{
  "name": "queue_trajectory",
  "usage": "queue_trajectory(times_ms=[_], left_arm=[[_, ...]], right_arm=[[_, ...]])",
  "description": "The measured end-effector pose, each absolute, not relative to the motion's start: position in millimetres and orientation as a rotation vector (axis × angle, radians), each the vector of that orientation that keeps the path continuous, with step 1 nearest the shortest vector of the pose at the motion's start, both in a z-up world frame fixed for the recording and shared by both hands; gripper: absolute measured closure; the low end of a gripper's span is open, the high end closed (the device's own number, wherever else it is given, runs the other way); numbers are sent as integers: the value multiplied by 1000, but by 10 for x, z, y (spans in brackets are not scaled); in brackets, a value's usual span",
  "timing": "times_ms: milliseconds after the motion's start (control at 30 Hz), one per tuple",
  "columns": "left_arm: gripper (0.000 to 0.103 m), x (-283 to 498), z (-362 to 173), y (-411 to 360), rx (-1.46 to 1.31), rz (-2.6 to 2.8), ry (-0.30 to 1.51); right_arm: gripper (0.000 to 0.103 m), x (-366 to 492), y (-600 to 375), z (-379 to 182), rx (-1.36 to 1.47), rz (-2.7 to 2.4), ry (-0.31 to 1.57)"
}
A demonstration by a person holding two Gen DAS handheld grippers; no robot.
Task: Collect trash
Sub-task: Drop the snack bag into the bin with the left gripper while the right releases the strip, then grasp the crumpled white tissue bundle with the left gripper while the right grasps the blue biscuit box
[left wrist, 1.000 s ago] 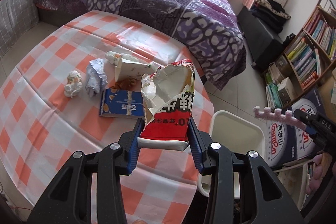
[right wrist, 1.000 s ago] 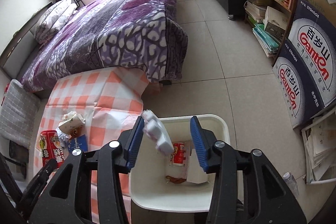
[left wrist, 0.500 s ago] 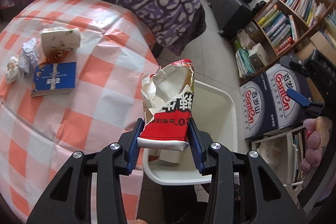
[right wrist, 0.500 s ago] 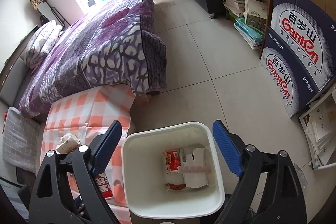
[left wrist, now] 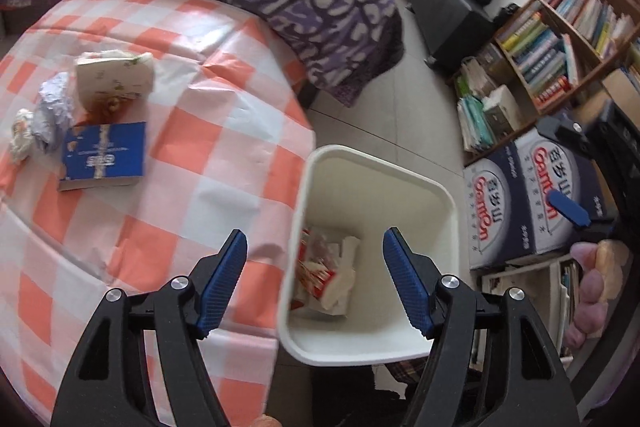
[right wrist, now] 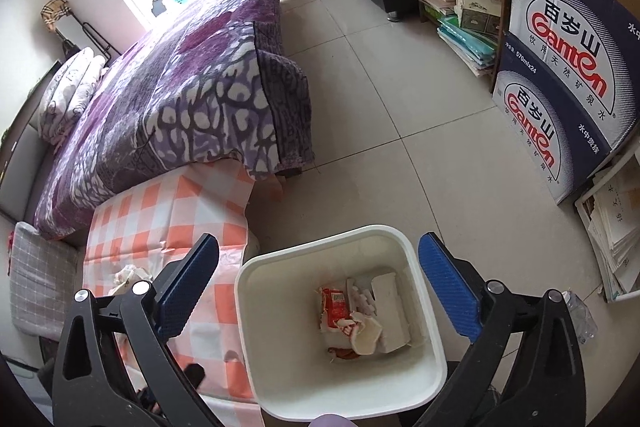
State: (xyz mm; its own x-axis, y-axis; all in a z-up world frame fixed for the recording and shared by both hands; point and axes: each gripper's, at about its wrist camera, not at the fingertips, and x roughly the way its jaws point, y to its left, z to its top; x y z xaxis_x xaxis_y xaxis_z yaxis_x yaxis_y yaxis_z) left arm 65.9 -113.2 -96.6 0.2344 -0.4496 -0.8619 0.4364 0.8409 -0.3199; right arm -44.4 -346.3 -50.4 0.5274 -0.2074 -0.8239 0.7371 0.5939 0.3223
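Red wrapper (left wrist: 316, 273) lies in bin (left wrist: 400, 179) below spread left hand-held gripper (left wrist: 315, 253).

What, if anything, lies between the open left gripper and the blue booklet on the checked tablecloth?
Nothing visible does. The left gripper hangs open over the table edge and the white bin; only bare checked tablecloth lies between it and the blue booklet. The crumpled paper and carton sit beyond the booklet.

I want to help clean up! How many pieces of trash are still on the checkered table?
4: a beige carton, a crumpled silvery wrapper left of it, a small white wad at the far left, and a flat blue packet in front. More may be hidden.
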Motion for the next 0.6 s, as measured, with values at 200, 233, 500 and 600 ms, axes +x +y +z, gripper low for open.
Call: queue_trajectory(times_ms=[200, 233, 500, 600], left_arm=[[34, 1156, -1017, -558, 20, -317, 1171], [34, 1253, -1034, -438, 17, -280, 1176], [34, 1883, -1182, 582, -66, -31, 1173], [34, 2007, -1252, 939, -166, 38, 1174]], right_arm=[[7, -221, -3235, -513, 694, -571, 862], [7, -186, -3201, -516, 695, -563, 866], [7, 165, -2913, -561, 700, -493, 902], [7, 318, -2758, -604, 685, -461, 929]])
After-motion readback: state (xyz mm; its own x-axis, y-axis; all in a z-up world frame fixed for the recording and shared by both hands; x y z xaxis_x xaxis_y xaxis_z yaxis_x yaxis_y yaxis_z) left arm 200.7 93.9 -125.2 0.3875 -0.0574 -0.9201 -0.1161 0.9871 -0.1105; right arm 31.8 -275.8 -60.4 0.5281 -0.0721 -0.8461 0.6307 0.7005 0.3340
